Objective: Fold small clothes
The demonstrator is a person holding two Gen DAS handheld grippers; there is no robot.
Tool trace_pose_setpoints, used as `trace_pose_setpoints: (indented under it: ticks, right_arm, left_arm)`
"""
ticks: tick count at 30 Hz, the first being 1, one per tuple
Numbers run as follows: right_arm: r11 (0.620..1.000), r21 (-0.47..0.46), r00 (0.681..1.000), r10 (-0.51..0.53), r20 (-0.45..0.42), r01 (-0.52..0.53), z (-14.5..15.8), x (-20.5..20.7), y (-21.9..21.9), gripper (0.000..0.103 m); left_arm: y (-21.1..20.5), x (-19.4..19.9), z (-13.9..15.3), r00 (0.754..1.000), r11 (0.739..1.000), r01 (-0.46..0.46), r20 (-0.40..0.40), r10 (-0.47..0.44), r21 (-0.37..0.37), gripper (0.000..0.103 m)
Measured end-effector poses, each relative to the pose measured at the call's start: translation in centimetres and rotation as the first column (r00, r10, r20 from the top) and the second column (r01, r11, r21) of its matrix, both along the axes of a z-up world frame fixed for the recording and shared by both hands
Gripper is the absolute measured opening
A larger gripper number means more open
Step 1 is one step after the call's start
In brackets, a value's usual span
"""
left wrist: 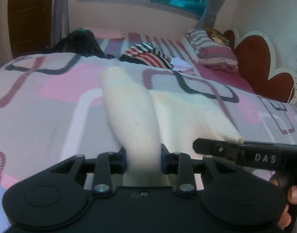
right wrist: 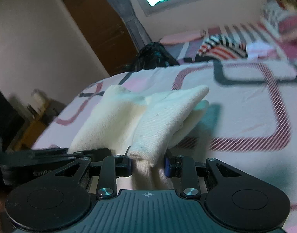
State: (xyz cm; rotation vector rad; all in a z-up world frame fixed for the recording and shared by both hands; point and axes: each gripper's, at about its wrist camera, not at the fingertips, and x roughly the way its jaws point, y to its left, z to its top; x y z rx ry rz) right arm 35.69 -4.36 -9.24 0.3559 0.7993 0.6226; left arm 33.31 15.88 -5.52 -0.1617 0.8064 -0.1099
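I'm gripping the cream garment (left wrist: 140,116) in both grippers, left gripper (left wrist: 143,160) and right gripper (right wrist: 148,163). Its long axis is running straight ahead over the bed (left wrist: 51,97).

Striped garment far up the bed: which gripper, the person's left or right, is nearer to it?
Cannot tell. Left gripper and right gripper both grip the cream cloth, well short of the striped garment.

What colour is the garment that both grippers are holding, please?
The knitted garment is plain cream-white, best seen in the left wrist view.

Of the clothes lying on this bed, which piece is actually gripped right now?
The cream knit garment, pinched by both the left gripper and right gripper. The striped garment and black garment lie untouched farther back.
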Motion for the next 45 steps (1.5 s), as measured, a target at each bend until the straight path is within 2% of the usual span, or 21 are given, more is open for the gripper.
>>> trace_pose_setpoints:
  ticks: [4, 5, 6, 7, 8, 10, 11, 13, 14, 15, 17, 18, 20, 23, 24, 26, 28, 30, 36, 41, 45]
  right_arm:
    - [0.999, 0.028, 0.999, -0.028, -0.045, 0.029, -2.6, 0.7, 1.3, 0.029]
    - [0.999, 0.023, 0.997, -0.042, -0.059, 0.044, -3.3, 0.8, 1.2, 0.029]
    - [0.998, 0.028, 0.995, -0.055, -0.087, 0.057, -4.6, 1.1, 0.9, 0.029]
    - [0.995, 0.064, 0.991, -0.069, -0.116, 0.077, -5.6, 1.5, 0.0, 0.029]
    - [0.986, 0.131, 0.985, -0.08, -0.152, 0.101, -6.5, 1.7, -1.0, 0.03]
    - [0.961, 0.234, 0.969, -0.09, -0.231, 0.145, -7.7, 2.3, -2.6, 0.03]
    - [0.957, 0.248, 0.965, -0.088, -0.245, 0.15, -7.9, 2.7, -2.9, 0.03]
    - [0.968, 0.214, 0.972, -0.081, -0.219, 0.129, -7.3, 3.0, -2.6, 0.03]
    - [0.973, 0.195, 0.975, -0.083, -0.205, 0.124, -7.1, 3.0, -2.5, 0.031]
    - [0.976, 0.181, 0.976, -0.087, -0.198, 0.123, -6.9, 3.1, -2.5, 0.031]
    - [0.98, 0.149, 0.977, -0.107, -0.186, 0.136, -6.2, 2.6, -2.4, 0.037]
    - [0.981, 0.121, 0.979, -0.13, -0.158, 0.15, -5.5, 2.1, -2.6, 0.037]
    - [0.98, 0.059, 0.982, -0.19, -0.014, 0.191, -3.1, 0.7, -2.9, 0.037]
    - [0.989, 0.017, 0.983, -0.149, 0.11, 0.148, -1.0, 0.4, -2.1, 0.036]
    - [0.993, 0.0, 0.986, -0.116, 0.118, 0.117, -0.9, 1.0, -1.2, 0.035]
    - [0.997, -0.035, 0.993, -0.063, 0.101, 0.067, -1.3, 2.2, 0.4, 0.017]
    - [0.99, -0.131, 0.996, -0.034, 0.088, 0.046, -2.5, 2.8, 2.0, 0.009]
    - [0.977, -0.21, 0.994, -0.004, 0.105, 0.026, -3.9, 3.3, 2.9, 0.009]
    - [0.97, -0.24, 0.995, -0.011, 0.103, 0.036, -3.3, 2.9, 3.2, 0.009]
    - [0.958, -0.282, 0.986, 0.091, 0.136, -0.05, -1.9, -2.9, 2.6, 0.009]
    - [0.945, -0.315, 0.989, 0.118, 0.083, -0.087, -2.9, -7.4, 2.1, 0.009]
  left_arm:
    - [1.5, 0.2, -2.0, 0.999, 1.0, -0.007, -0.042, 0.007, -0.002, 0.035]
    - [1.7, 0.2, -2.6, 0.998, 1.0, -0.009, -0.056, 0.008, -0.003, 0.048]
    - [2.1, 0.0, -3.2, 0.998, 1.0, -0.02, -0.06, 0.019, -0.008, 0.073]
    - [2.7, -0.2, -3.5, 0.997, 0.999, -0.048, -0.059, 0.048, 0.006, 0.086]
    - [3.2, -0.6, -3.9, 0.996, 0.997, -0.07, -0.058, 0.072, 0.026, 0.089]
    - [4.4, -1.6, -4.3, 0.997, 0.998, -0.056, -0.055, 0.054, -0.037, 0.082]
    - [5.1, -2.2, -4.6, 0.997, 0.996, -0.059, -0.061, 0.055, -0.066, 0.08]
    - [6.1, -2.8, -4.6, 0.997, 0.997, -0.051, -0.059, 0.048, -0.053, 0.077]
    - [6.4, -3.2, -4.3, 0.997, 0.998, -0.053, -0.058, 0.05, -0.044, 0.071]
    - [6.7, -3.6, -3.9, 0.997, 0.997, -0.05, -0.055, 0.048, -0.05, 0.057]
    - [7.0, -4.2, -2.5, 0.999, 0.996, -0.037, -0.02, 0.036, -0.079, 0.038]
    - [6.7, -4.5, -1.7, 0.999, 0.998, -0.025, 0.02, 0.026, -0.061, 0.038]
    - [6.0, -4.0, 0.0, 0.996, 1.0, 0.014, 0.088, -0.012, -0.019, 0.038]
    - [4.5, -1.8, 0.6, 0.994, 0.998, 0.055, 0.095, -0.052, -0.03, 0.038]
    - [3.9, -0.9, 0.3, 0.996, 0.998, 0.061, 0.073, -0.059, -0.025, 0.038]
    - [3.0, 0.6, -1.2, 0.997, 0.997, 0.073, 0.017, -0.072, -0.028, 0.037]
    - [2.7, 1.1, -2.7, 0.996, 0.996, 0.083, -0.016, -0.084, -0.018, 0.037]
    - [3.1, 1.3, -3.0, 0.996, 0.996, 0.083, -0.014, -0.084, -0.038, 0.037]
    - [3.7, -1.1, -2.0, 0.996, 0.994, 0.085, 0.011, -0.085, -0.071, 0.034]
    - [2.7, -6.1, -2.3, 0.998, 0.998, 0.052, -0.038, -0.053, -0.031, 0.028]
    - [0.9, -9.9, -2.8, 0.998, 1.0, 0.026, -0.064, -0.025, 0.009, 0.028]
